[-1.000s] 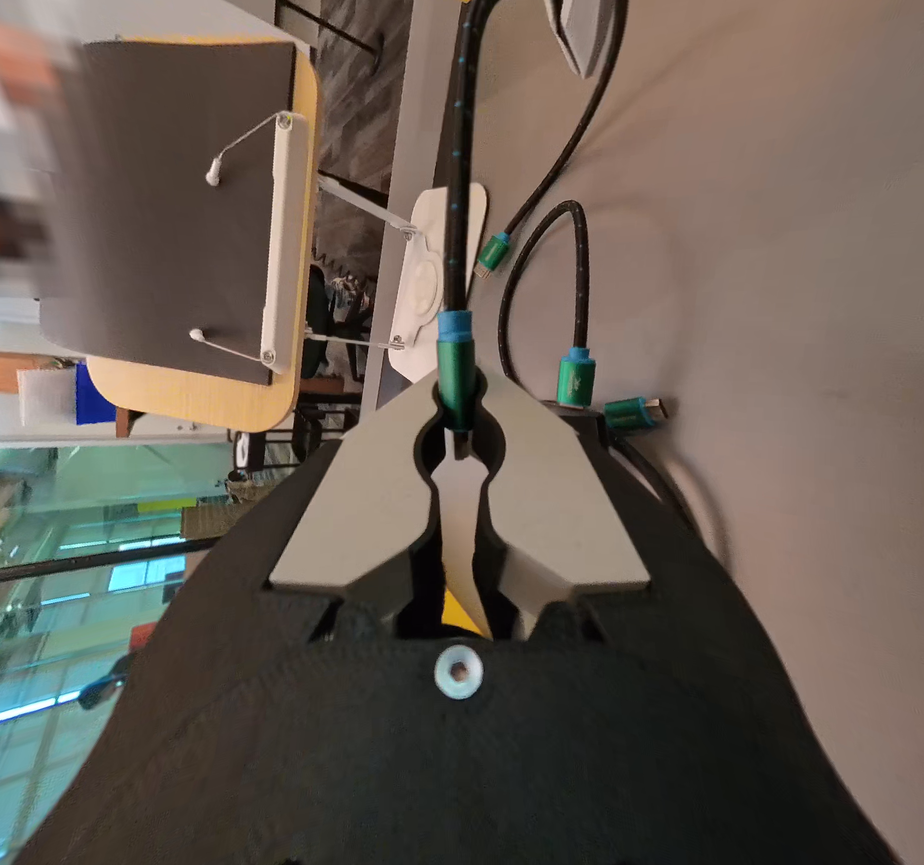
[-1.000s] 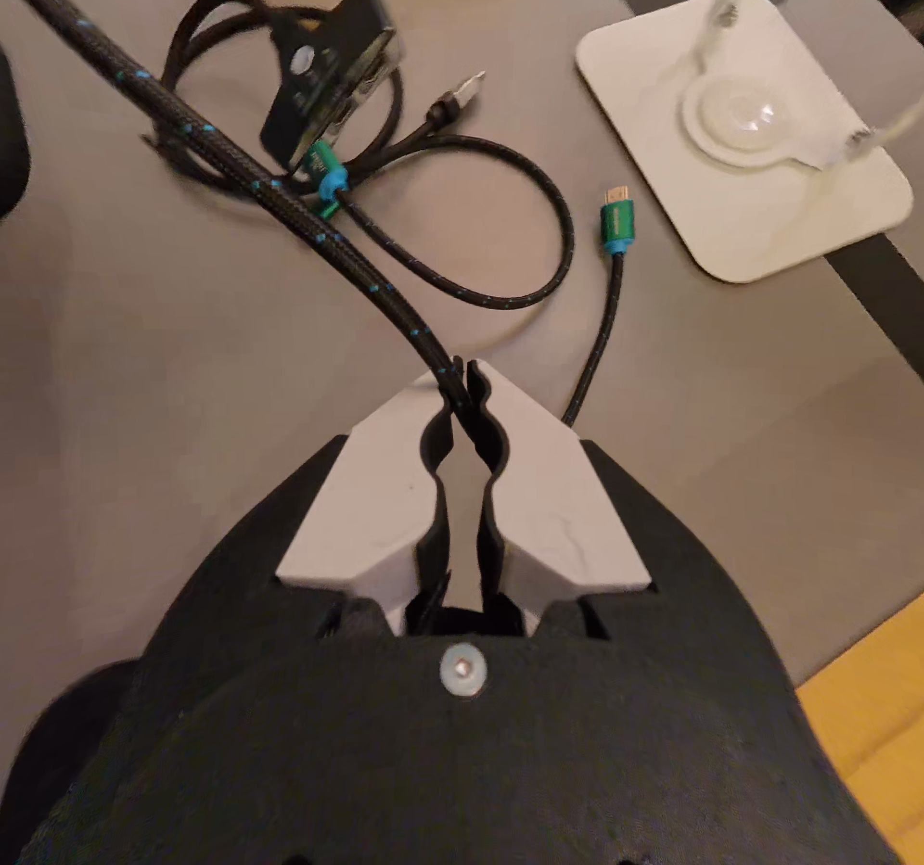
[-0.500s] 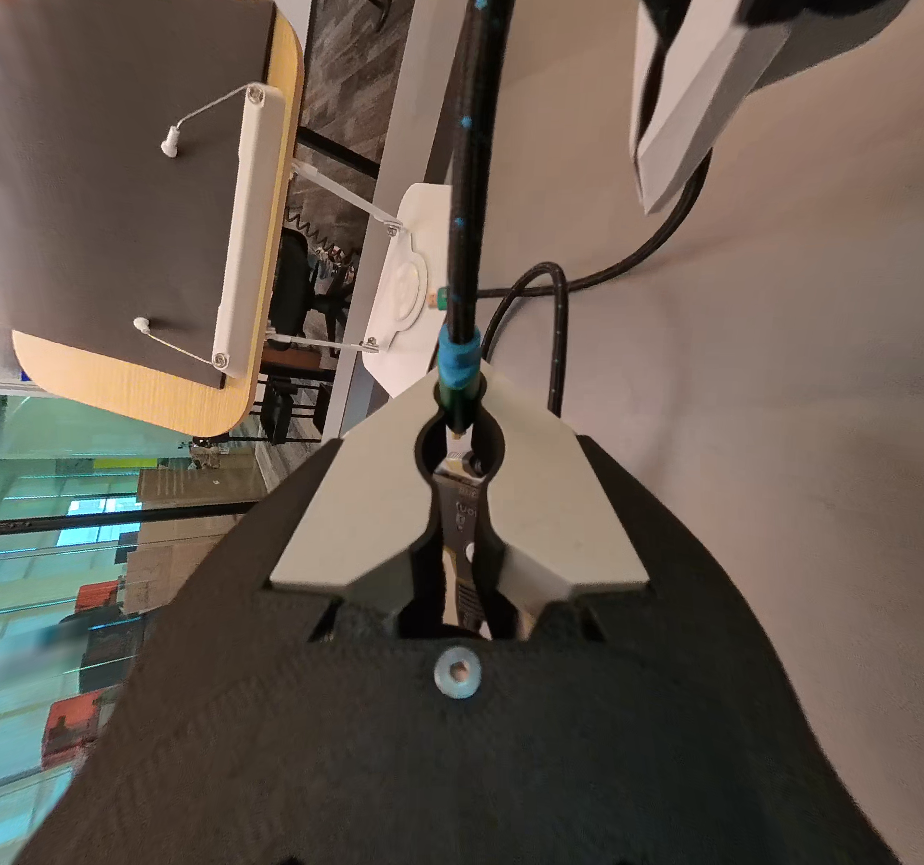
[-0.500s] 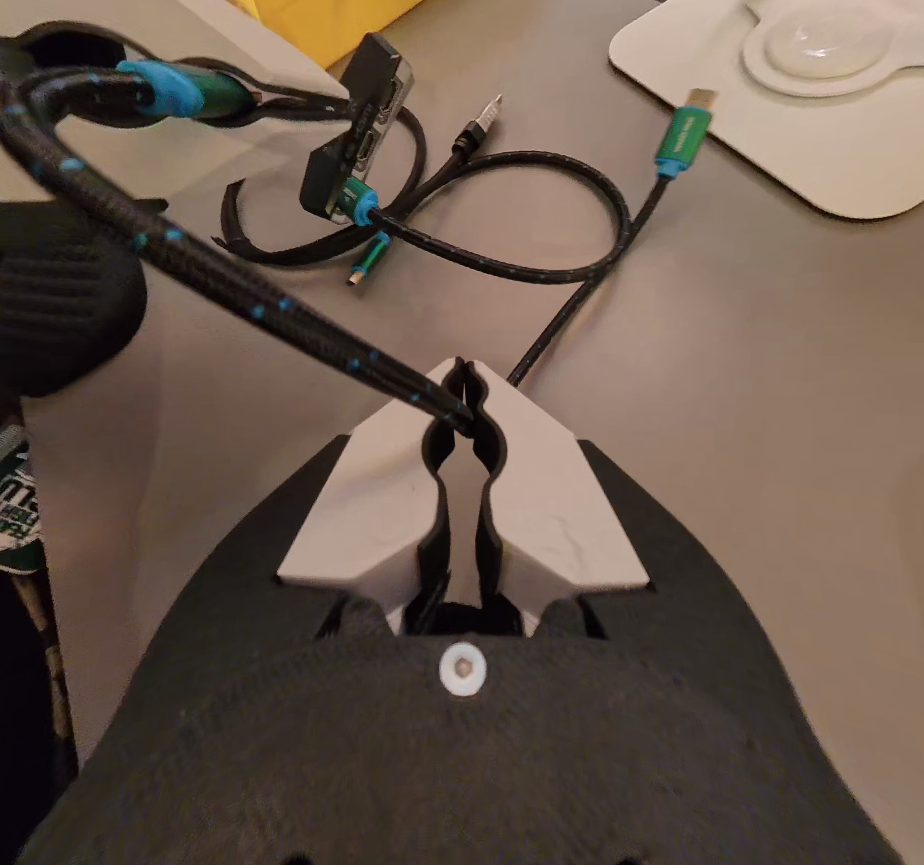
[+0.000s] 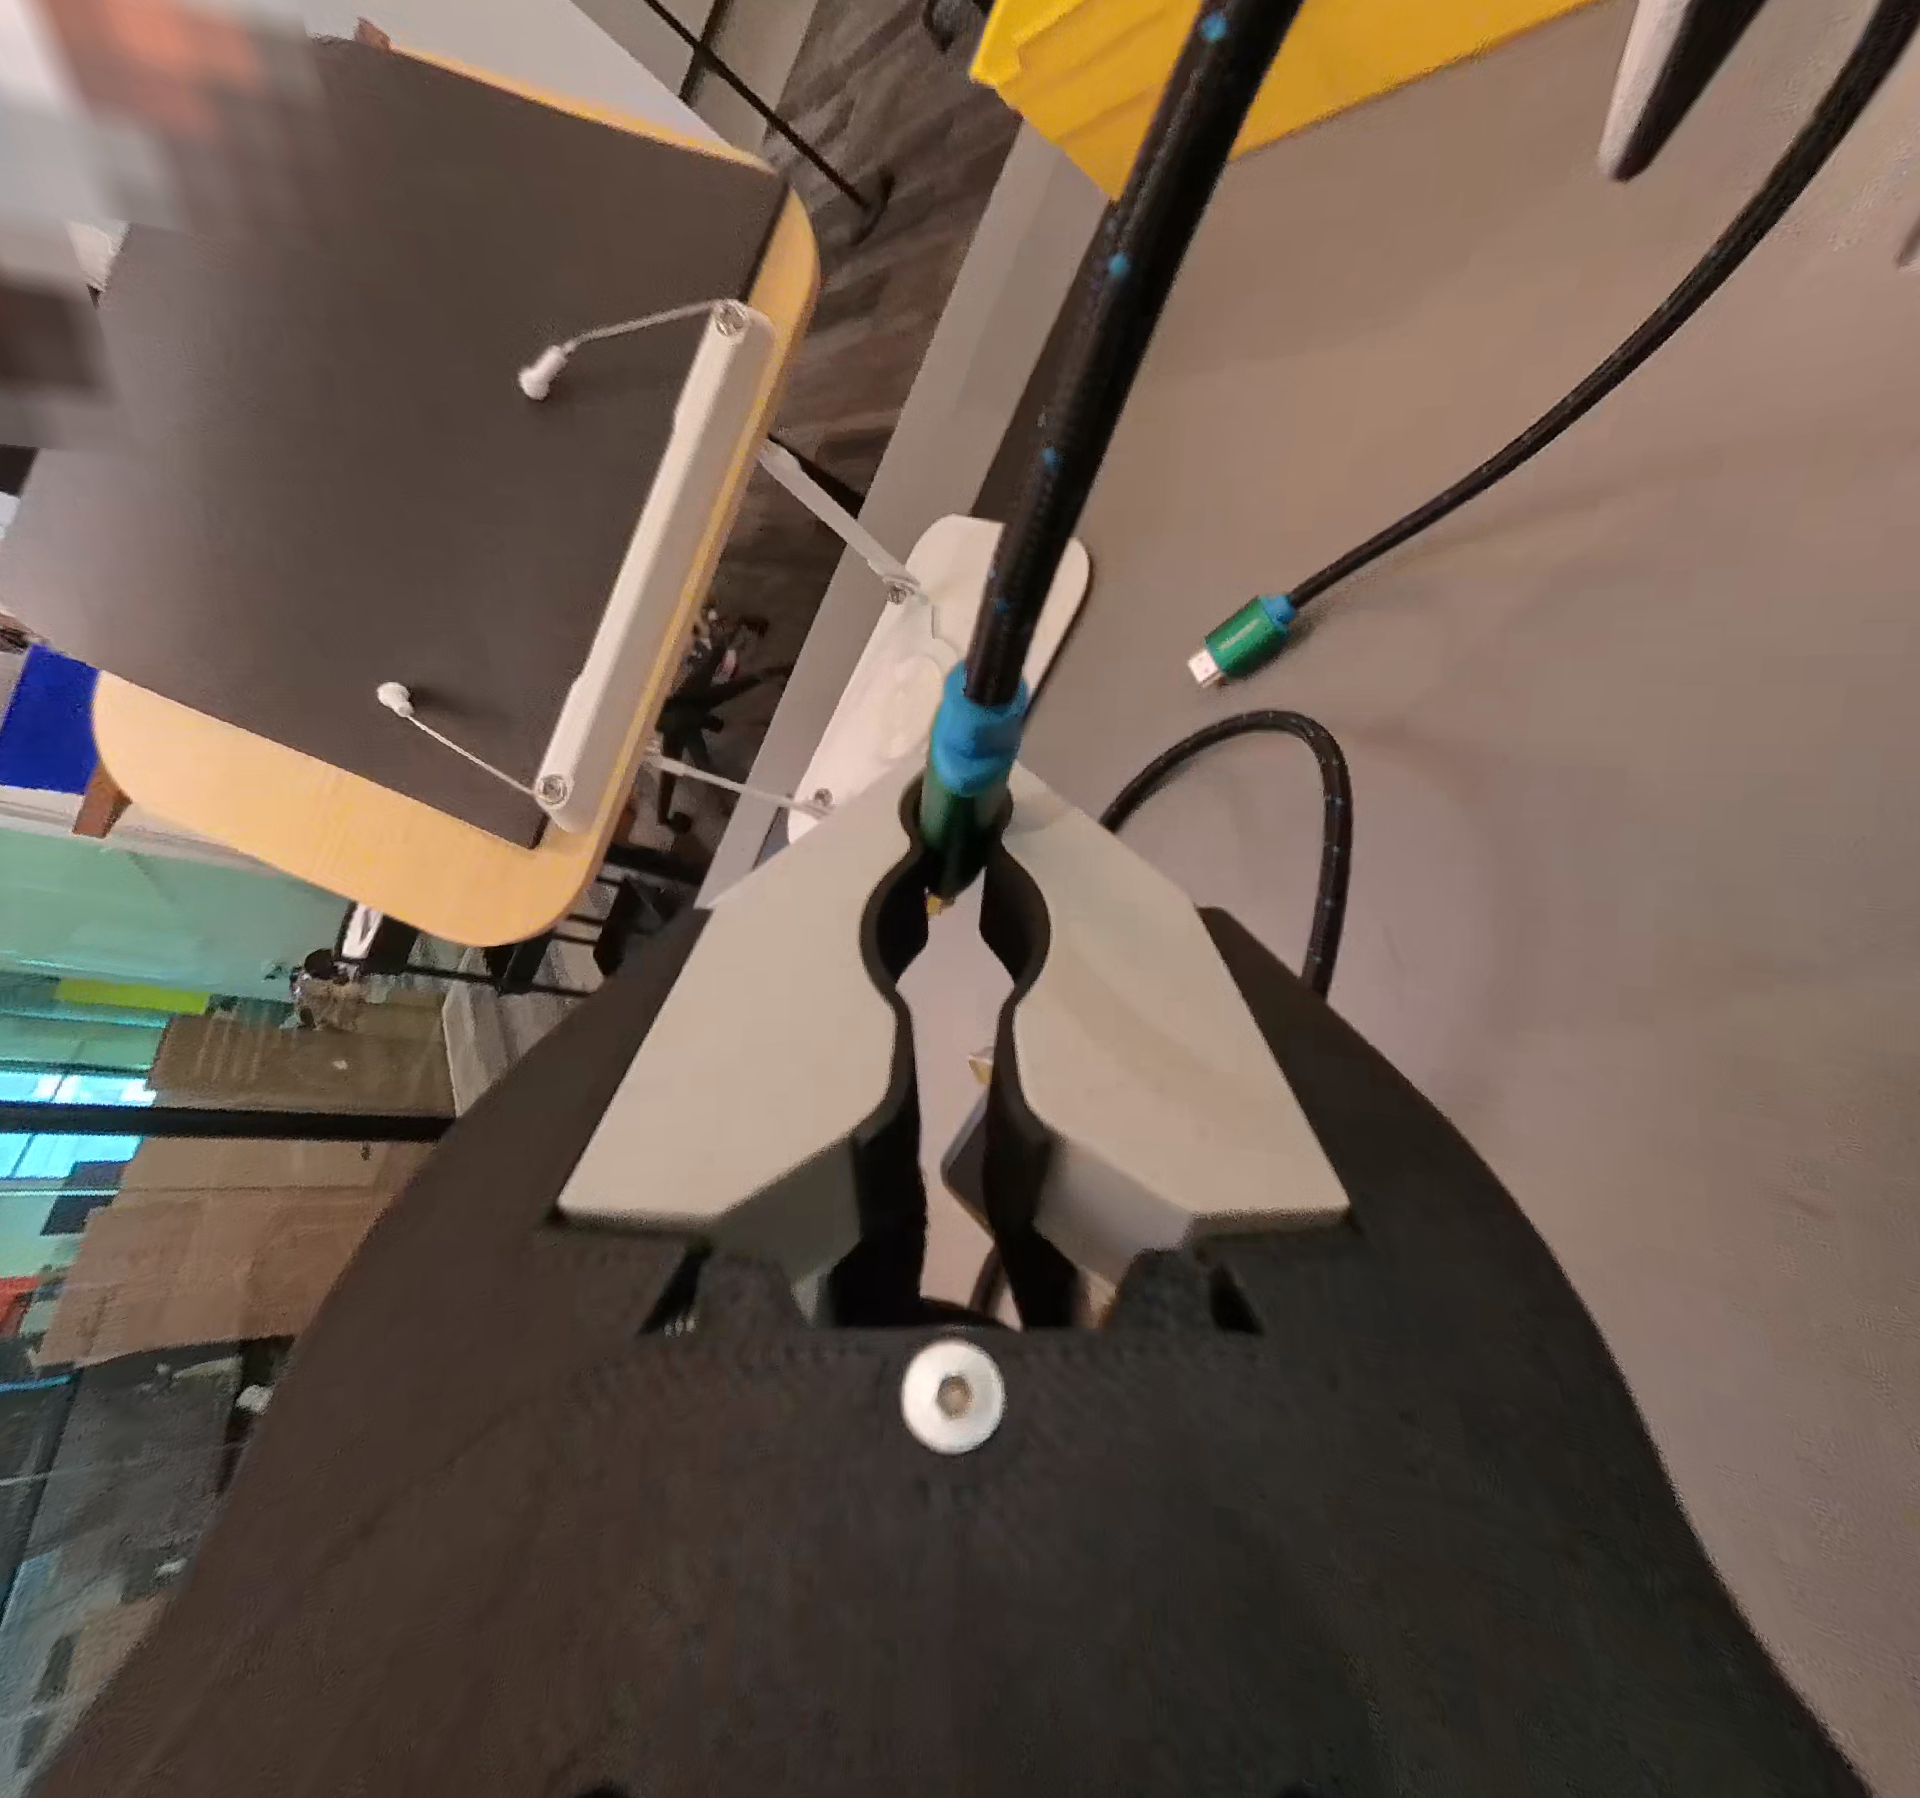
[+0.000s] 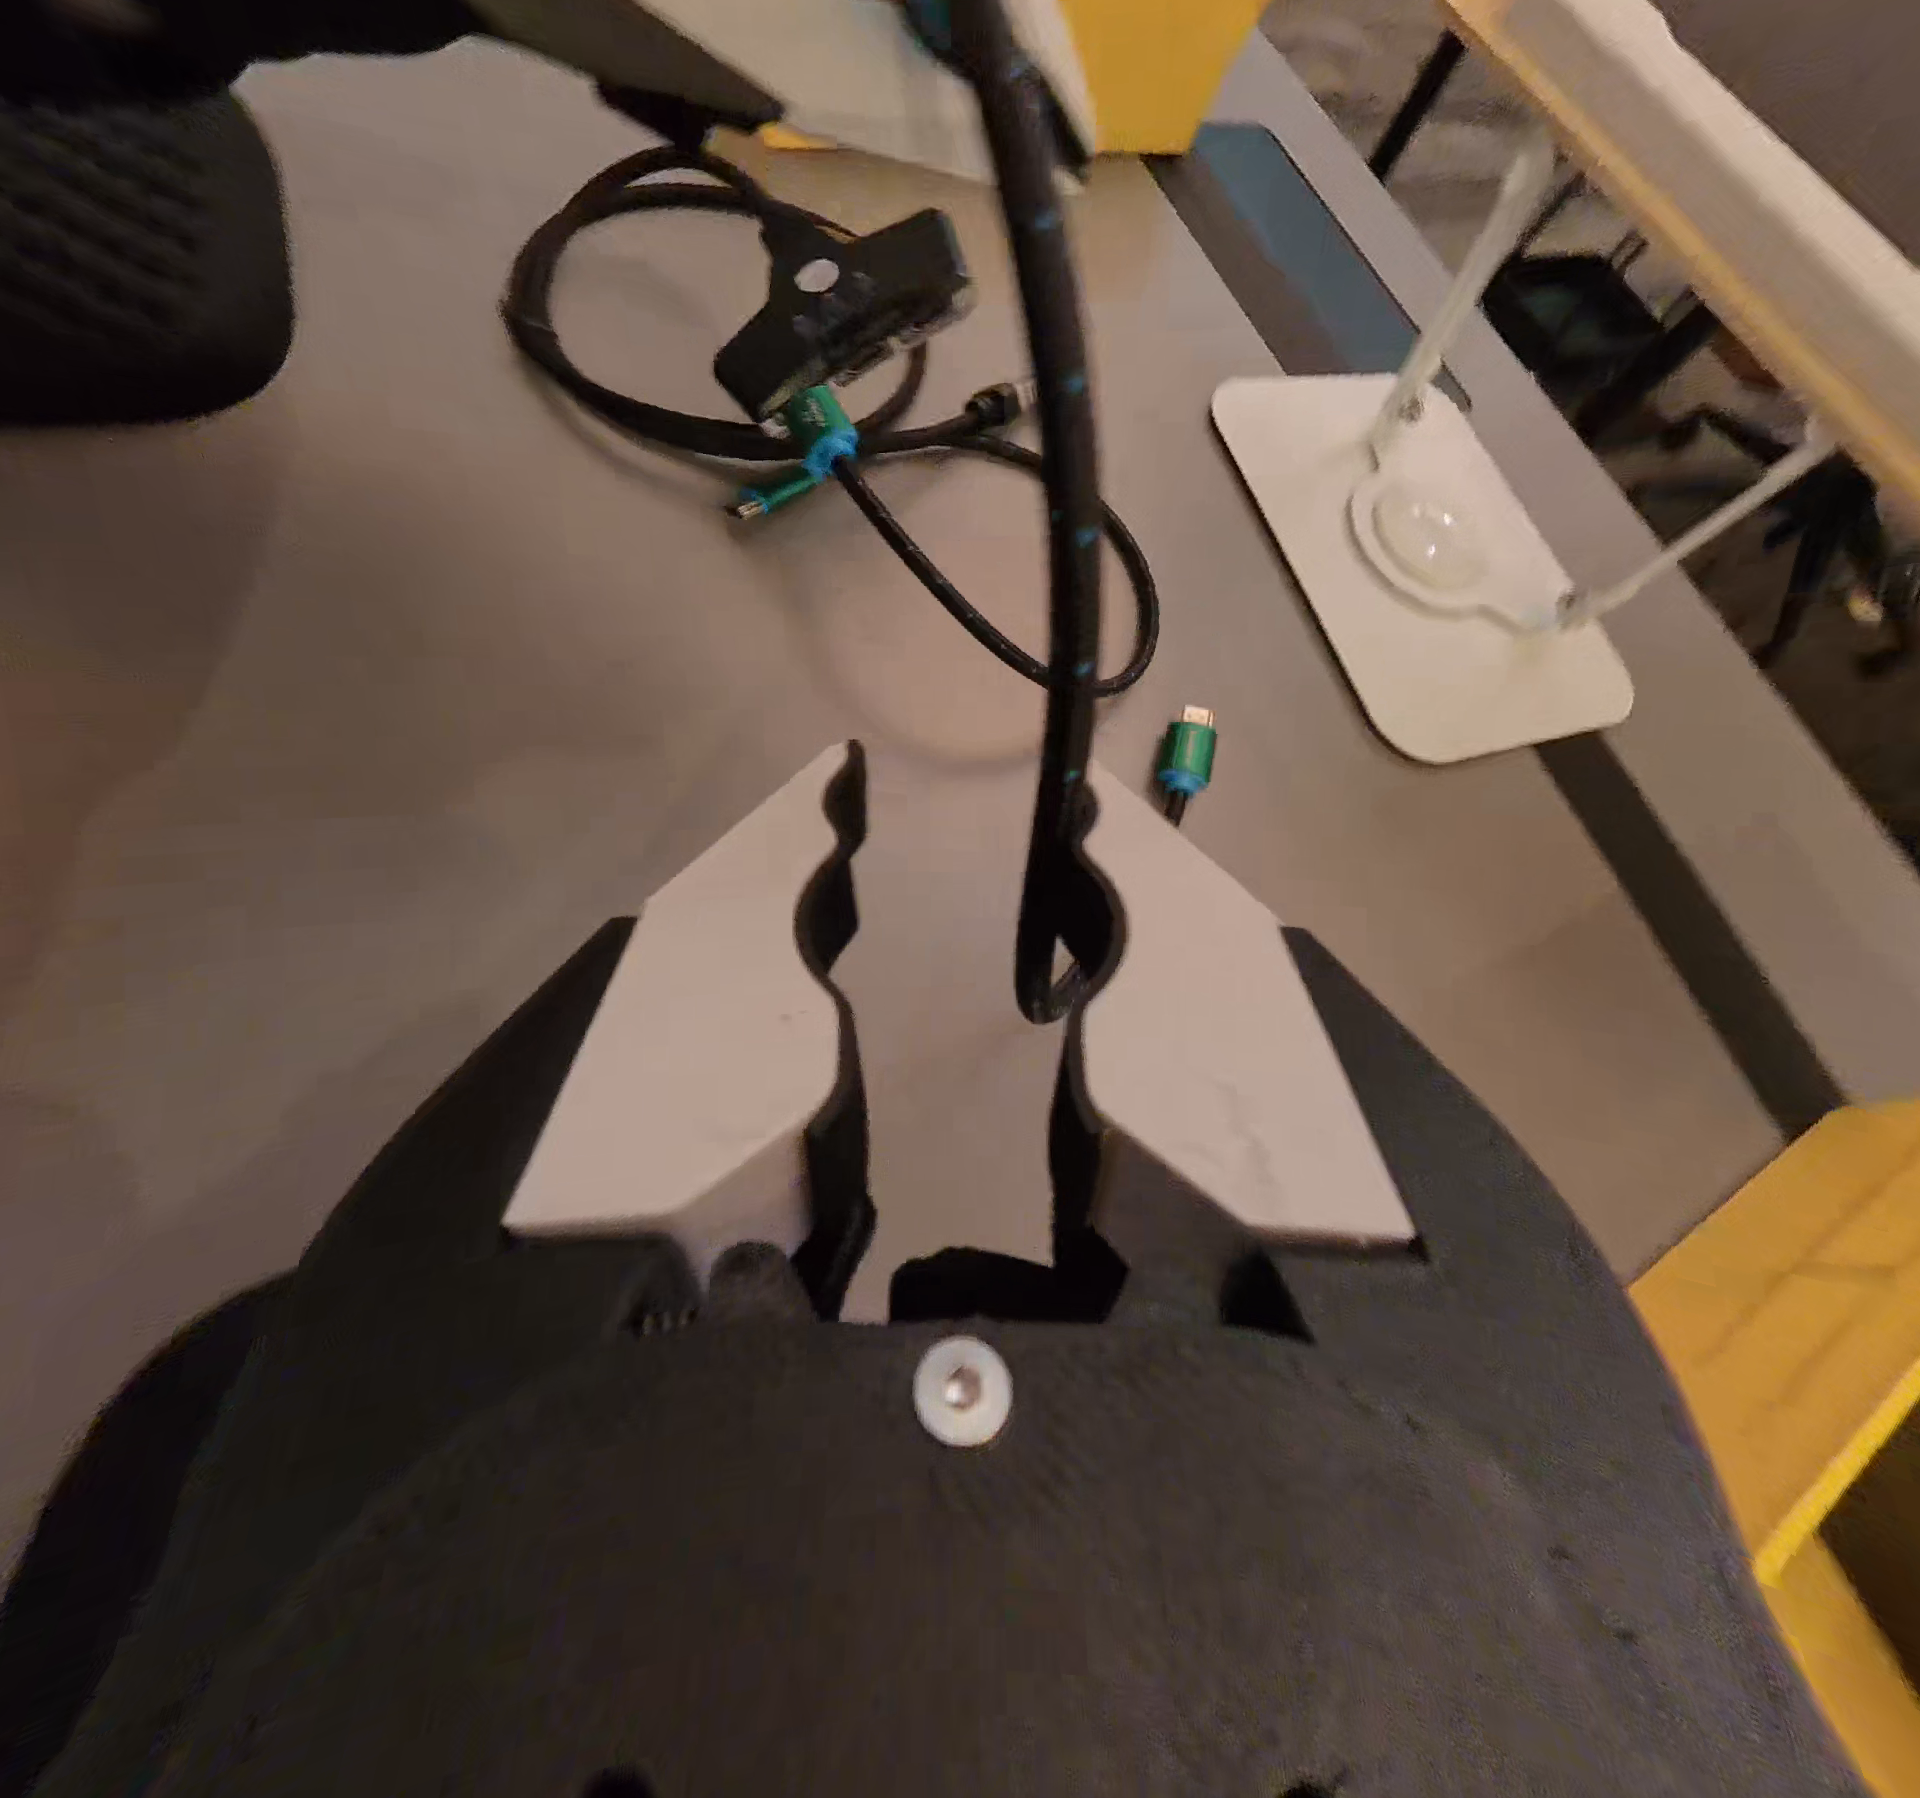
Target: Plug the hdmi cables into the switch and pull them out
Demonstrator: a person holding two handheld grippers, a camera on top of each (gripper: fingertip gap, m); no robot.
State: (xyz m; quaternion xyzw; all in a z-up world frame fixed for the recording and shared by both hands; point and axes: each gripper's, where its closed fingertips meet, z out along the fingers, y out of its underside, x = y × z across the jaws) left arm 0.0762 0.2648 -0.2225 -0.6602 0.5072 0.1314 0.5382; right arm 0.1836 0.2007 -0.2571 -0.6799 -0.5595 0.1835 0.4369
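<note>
My left gripper (image 5: 961, 808) is shut on a green HDMI plug (image 5: 975, 746) with a blue collar. Its thick braided black cable (image 5: 1132, 221) rises to the top of the view and runs down the right wrist view (image 6: 1065, 460). My right gripper (image 6: 966, 782) is open; the cable rests loosely against its right finger (image 6: 1195, 1021). The black switch (image 6: 842, 314) lies on the grey table (image 6: 416, 709) with one green plug (image 6: 816, 423) in it. A loose green plug (image 6: 1188, 756) lies by my right fingertip and also shows in the left wrist view (image 5: 1242, 642).
A white stand base (image 6: 1423, 585) sits at the table's right edge. A yellow bin (image 6: 1143, 3) stands at the far side, and a yellow box (image 6: 1818, 1281) is at the near right. Thin cables (image 6: 582, 335) coil around the switch. The left gripper's fingers (image 6: 665, 3) hang above the switch. Left tips to right tips: about 12 centimeters.
My right gripper has opened and let go of the thick cable. My left gripper has kept hold of the plug and has moved away from the switch.
</note>
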